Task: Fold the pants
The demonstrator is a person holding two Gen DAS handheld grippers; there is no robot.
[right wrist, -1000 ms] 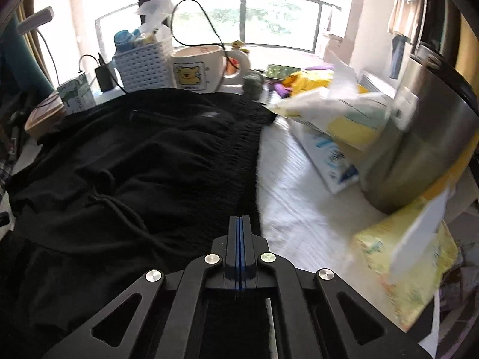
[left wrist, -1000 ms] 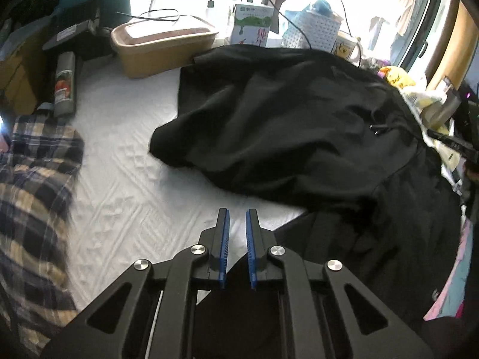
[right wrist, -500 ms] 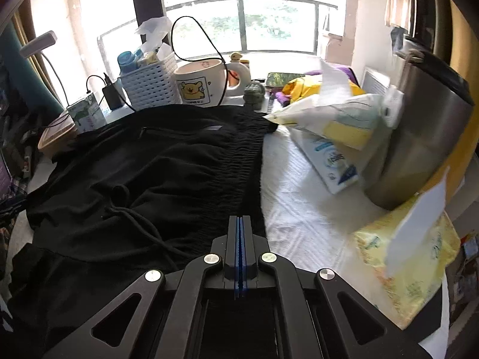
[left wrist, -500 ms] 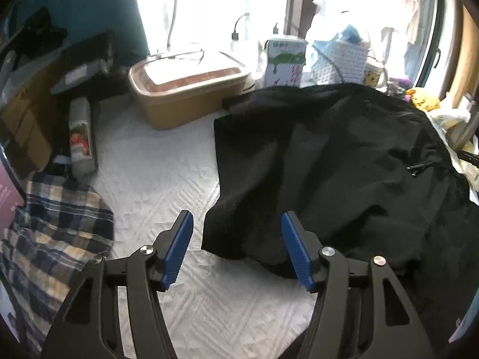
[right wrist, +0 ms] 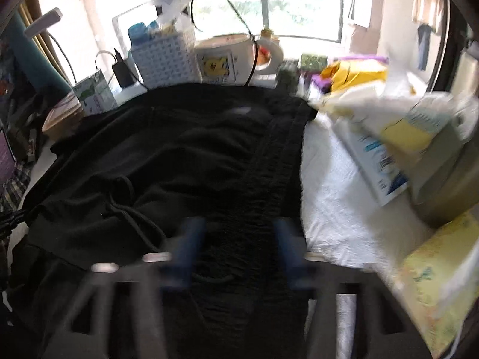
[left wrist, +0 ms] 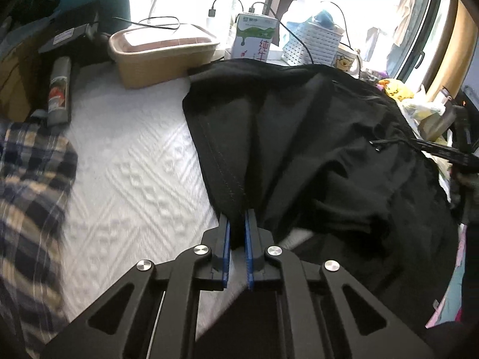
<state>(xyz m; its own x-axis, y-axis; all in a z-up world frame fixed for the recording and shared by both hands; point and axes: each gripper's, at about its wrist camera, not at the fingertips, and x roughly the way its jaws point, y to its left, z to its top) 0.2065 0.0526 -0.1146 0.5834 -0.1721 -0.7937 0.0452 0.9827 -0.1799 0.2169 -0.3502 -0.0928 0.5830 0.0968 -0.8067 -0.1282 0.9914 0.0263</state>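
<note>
Since half a second ago: left gripper (left wrist: 237, 224) now pinches pants (left wrist: 299, 137) hem (leg runs away from me); right gripper (right wrist: 239, 239) spread over waistband.

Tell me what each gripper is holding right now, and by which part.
The left gripper is shut on the black pants, pinching the stitched hem edge of a leg. The right gripper is open above the waistband, holding nothing.
</note>
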